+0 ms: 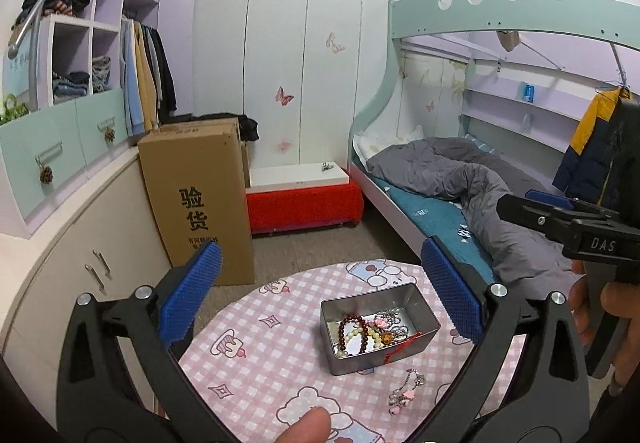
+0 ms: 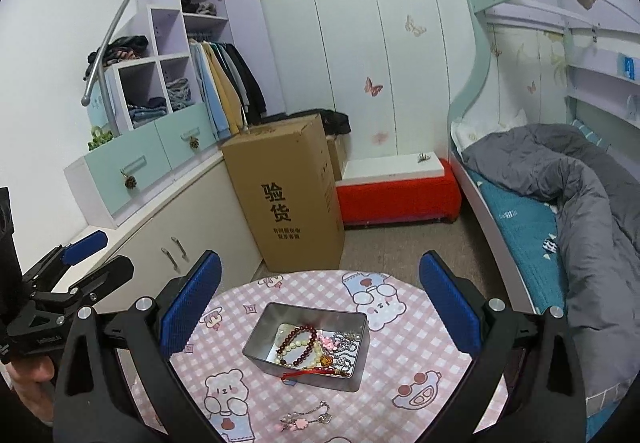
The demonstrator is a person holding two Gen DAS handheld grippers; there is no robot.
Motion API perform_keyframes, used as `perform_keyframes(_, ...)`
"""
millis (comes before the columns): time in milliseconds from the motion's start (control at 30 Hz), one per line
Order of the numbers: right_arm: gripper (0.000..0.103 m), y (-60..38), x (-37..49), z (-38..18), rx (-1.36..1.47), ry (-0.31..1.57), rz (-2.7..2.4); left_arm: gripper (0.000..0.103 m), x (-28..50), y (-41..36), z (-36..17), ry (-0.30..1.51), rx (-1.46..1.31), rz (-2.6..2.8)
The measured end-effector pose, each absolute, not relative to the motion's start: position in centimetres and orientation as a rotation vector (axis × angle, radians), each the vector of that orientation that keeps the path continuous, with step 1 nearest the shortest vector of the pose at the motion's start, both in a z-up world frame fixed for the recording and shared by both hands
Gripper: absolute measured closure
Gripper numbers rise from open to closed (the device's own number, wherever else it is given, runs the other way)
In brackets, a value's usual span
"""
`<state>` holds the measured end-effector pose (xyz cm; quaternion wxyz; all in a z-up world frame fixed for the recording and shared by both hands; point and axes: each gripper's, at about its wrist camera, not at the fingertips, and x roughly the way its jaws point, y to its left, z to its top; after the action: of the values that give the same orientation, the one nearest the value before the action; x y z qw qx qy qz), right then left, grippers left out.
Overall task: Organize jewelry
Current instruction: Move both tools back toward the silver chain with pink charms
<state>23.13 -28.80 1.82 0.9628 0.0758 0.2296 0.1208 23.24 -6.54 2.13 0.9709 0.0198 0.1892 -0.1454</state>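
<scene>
On the pink checked counter sits my metal tin, full of bead bracelets. Just in front of the tin lies a pink flower bracelet. My left hand-held gripper and right hand-held gripper hang above the tin, both wide open, holding nothing.

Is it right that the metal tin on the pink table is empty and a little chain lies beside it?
Not quite. The metal tin holds bead bracelets and chains, as the right wrist view shows. The little chain does lie beside it on the pink table.
</scene>
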Motion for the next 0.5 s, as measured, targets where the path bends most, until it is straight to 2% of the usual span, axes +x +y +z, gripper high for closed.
perform_keyframes(500, 0.007, -29.4, 17.7, 2.0, 0.126, 0.423, 0.179, 0.006, 18.8, -5.4, 1.3, 0.372, 0.029, -0.310)
